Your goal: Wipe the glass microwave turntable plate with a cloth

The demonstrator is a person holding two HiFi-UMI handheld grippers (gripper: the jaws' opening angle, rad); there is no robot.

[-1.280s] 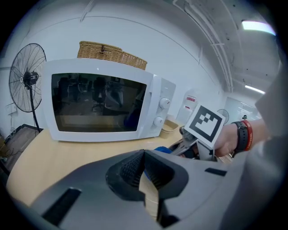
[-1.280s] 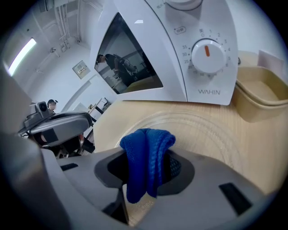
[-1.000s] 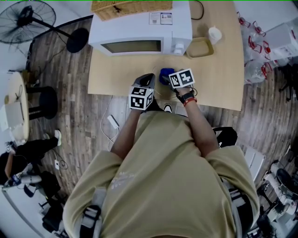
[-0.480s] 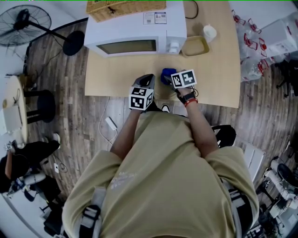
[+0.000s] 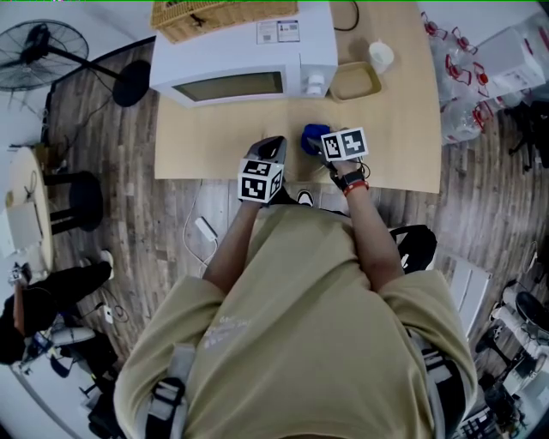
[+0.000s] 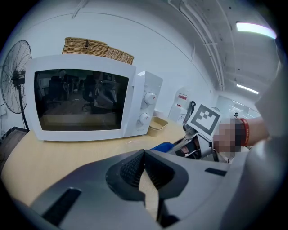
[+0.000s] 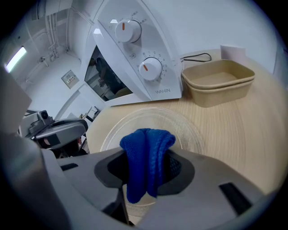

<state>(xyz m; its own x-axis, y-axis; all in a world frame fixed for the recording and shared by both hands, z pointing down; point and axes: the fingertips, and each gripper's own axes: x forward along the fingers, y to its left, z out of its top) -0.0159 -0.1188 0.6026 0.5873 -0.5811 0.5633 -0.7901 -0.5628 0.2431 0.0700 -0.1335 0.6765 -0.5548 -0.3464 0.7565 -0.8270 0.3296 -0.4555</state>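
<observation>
The clear glass turntable plate (image 7: 191, 128) lies flat on the wooden table (image 5: 214, 141) in front of the microwave (image 5: 249, 51). My right gripper (image 7: 146, 170) is shut on a folded blue cloth (image 7: 146, 150), which hangs over the plate's near part. The head view shows that cloth (image 5: 309, 137) just ahead of the right gripper (image 5: 319, 146). My left gripper (image 6: 144, 155) has its jaws shut with nothing seen between them. It hovers at the plate's left side (image 5: 273, 147). The plate's rim shows only as a faint glint beyond the left gripper's jaws.
Two stacked tan trays (image 7: 220, 81) and a white cup (image 5: 380, 56) stand right of the microwave. A wicker basket (image 5: 214, 13) lies on top of it. The table's near edge (image 5: 214, 176) runs under both grippers. A fan (image 5: 51, 47) stands on the floor at left.
My right gripper has slid a little to the right with the blue cloth. The left gripper has hardly moved.
</observation>
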